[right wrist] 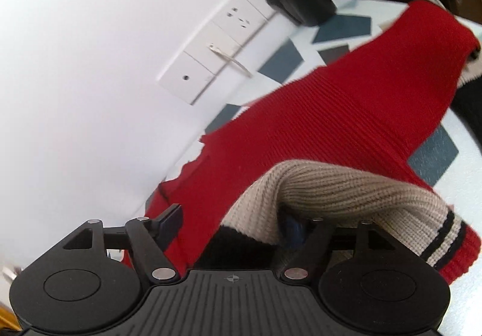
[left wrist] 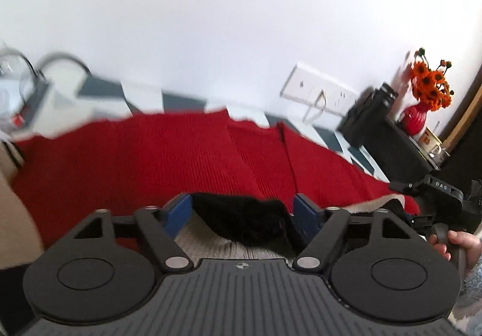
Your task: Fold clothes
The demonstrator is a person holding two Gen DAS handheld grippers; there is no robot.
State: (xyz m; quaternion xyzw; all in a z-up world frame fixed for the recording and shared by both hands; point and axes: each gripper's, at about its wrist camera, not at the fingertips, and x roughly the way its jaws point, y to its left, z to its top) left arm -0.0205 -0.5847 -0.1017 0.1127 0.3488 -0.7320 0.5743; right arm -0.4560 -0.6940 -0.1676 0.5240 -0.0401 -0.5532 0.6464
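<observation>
Red ribbed knit sweater (left wrist: pixel 180 155) with beige and black panels lies spread across my bench (right wrist: pixel 433 155), which wears a white cloth with dark blue-grey patches. My left tongs (left wrist: pixel 242 214) stand apart, blue pads either side of a black fold of the knit. My right tongs (right wrist: pixel 235 221) also look apart, though a beige sleeve with black stripes (right wrist: pixel 346 194) drapes over the right finger. A red vase of orange flowers (left wrist: pixel 427 95) stands far right.

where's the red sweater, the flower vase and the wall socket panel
red sweater (left wrist: pixel 168 155): left wrist view, on its flat ribbed body
flower vase (left wrist: pixel 417 119): left wrist view, on its red belly under the orange flowers
wall socket panel (right wrist: pixel 211 46): right wrist view, on the white faceplate
</observation>
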